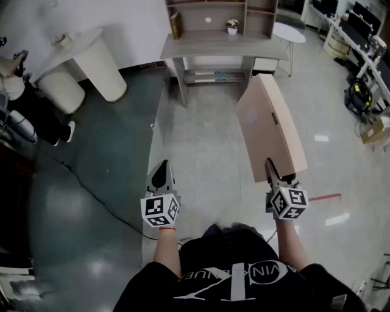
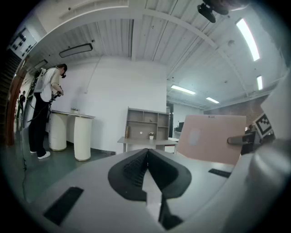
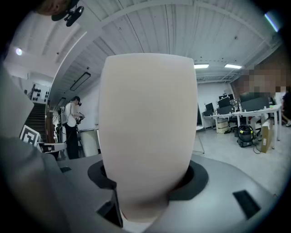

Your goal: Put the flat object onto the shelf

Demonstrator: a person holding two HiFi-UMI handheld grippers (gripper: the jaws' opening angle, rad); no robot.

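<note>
The right gripper [image 1: 273,172] was clamped on the lower edge of the flat object [image 1: 270,125], a pale tan board that stood up and leaned away at the centre right of the head view, well short of the shelf [image 1: 210,15] at the top centre. The left gripper [image 1: 161,175] was clenched on nothing. Held by one edge only, the board looked top-heavy to me, so it could swing or slip in the jaws. Its far corner might also knock the desk [image 1: 222,47] or the small potted plant [image 1: 232,26] by the shelf on the way in. A cable [image 1: 79,181] lay across the floor [image 1: 207,140] at the left, a tripping risk. The floor was glossy pale tile, dark green at the left. White round tables [image 1: 91,61] stood at the upper left and workstations [image 1: 359,36] at the upper right.
</note>
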